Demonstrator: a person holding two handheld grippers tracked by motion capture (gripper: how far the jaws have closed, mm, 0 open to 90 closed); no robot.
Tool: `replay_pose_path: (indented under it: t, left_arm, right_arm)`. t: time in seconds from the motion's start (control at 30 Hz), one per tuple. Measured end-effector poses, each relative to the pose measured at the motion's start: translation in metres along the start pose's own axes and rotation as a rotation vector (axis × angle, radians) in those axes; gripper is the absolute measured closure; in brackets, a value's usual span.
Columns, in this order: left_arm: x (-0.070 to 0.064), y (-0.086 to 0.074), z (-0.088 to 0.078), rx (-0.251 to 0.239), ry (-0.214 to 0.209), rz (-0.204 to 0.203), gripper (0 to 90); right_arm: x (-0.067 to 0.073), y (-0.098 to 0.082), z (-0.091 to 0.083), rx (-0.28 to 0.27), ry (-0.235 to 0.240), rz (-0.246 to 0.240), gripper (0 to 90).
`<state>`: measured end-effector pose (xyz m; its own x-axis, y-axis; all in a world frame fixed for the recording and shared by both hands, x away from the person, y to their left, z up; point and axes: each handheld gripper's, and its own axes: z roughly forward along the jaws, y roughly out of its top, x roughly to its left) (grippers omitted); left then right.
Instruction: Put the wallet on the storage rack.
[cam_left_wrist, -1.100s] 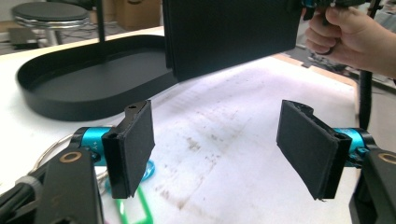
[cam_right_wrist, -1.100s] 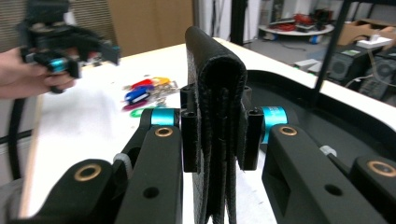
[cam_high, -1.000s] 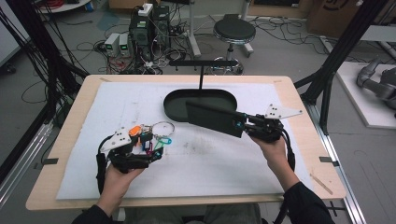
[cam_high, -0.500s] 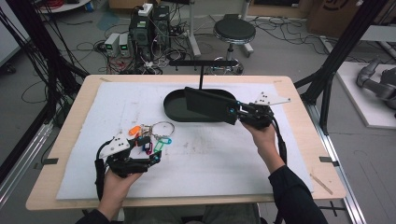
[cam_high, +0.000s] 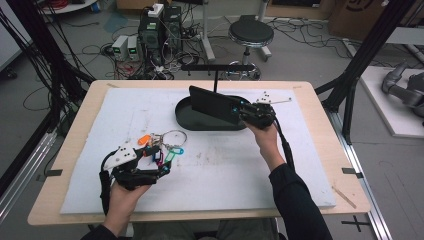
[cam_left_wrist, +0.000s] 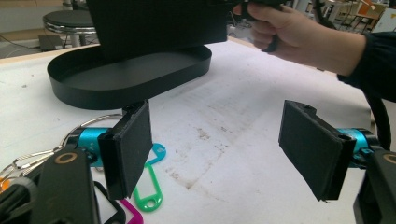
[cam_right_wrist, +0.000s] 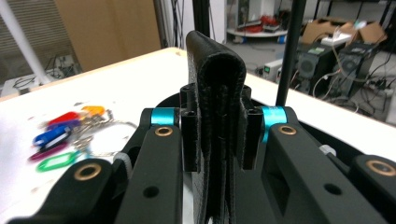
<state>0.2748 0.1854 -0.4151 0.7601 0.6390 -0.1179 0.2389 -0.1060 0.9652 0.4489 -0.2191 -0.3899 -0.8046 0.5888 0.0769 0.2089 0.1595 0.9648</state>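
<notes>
My right gripper (cam_high: 244, 113) is shut on a black folded wallet (cam_high: 212, 105) and holds it on edge over the black oval tray (cam_high: 186, 121). In the right gripper view the wallet (cam_right_wrist: 217, 88) stands pinched between the pads of the right gripper (cam_right_wrist: 219, 140). My left gripper (cam_high: 161, 169) rests open on the white mat. A key ring with several coloured tags (cam_high: 162, 146) lies just beyond its tips. In the left gripper view the left gripper (cam_left_wrist: 219, 144) has nothing between its pads; the green tag (cam_left_wrist: 150, 189) lies beside the left pad, with the tray (cam_left_wrist: 130, 81) and the wallet (cam_left_wrist: 159, 23) ahead.
A black T-shaped stand (cam_high: 216, 70) rises behind the tray. The white mat (cam_high: 225, 170) covers most of the wooden table (cam_high: 320, 125). Beyond the table's far edge are a stool (cam_high: 251, 34), cables and electronics boxes on the floor.
My right gripper has carried the wallet to the left and farther from the person, so it now hangs over the tray. The left gripper has stayed where it was.
</notes>
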Motion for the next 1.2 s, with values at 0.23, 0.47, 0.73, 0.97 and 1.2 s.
replay_pose_path:
  t: [0.23, 0.47, 0.73, 0.97, 1.2]
  left_arm:
    - [0.000, -0.001, 0.000, 0.005, -0.008, 0.006, 25.7]
    - [0.000, -0.003, 0.001, 0.006, -0.019, 0.004, 25.7]
    - [0.001, -0.004, 0.000, 0.007, -0.024, 0.007, 25.7]
    - [0.001, -0.005, 0.000, 0.007, -0.012, 0.010, 25.7]
    - [0.000, -0.005, -0.001, 0.004, -0.011, 0.021, 25.8]
  right_arm:
    - [-0.010, 0.001, 0.021, 0.035, 0.013, -0.007, 76.5]
    - [-0.022, -0.006, 0.037, 0.034, 0.015, -0.011, 76.5]
    - [-0.034, -0.019, 0.043, 0.037, 0.023, 0.012, 76.3]
    - [-0.041, -0.023, 0.041, 0.071, 0.003, 0.009, 75.1]
    - [-0.044, -0.025, 0.039, 0.152, -0.032, 0.007, 73.0]
